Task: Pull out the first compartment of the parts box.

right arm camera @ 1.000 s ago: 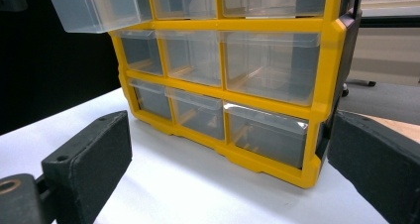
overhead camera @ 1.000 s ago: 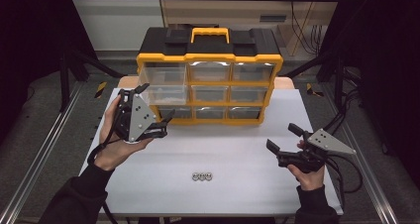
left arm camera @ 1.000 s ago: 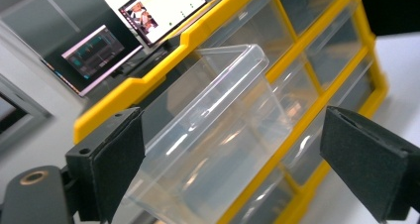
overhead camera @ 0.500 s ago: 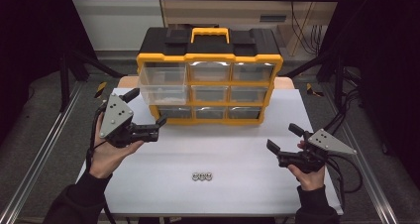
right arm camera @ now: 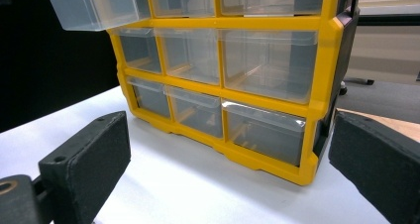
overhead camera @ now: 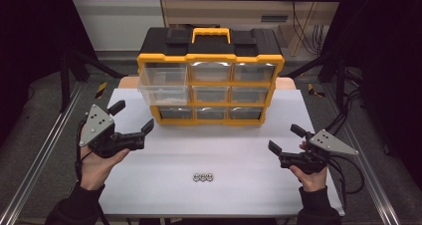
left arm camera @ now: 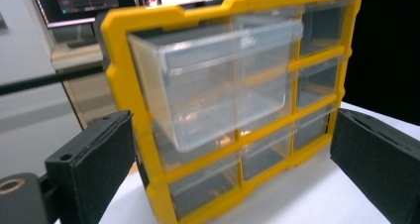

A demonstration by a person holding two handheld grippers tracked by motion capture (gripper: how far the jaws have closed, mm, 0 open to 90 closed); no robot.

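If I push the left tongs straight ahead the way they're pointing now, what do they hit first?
Most likely the pulled-out top-left drawer of the yellow organizer: the left tongs, open and empty, aim at it in their own view. Depth is hard to judge.

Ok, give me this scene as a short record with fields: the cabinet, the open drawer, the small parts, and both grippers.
cabinet: yellow and black drawer cabinet at the back of the white table
open drawer: top-left clear drawer, pulled out, looks empty
small parts: three small metal rings in a row near the front edge
left gripper: open, jaws just widened, nothing between them
right gripper: open, holding nothing
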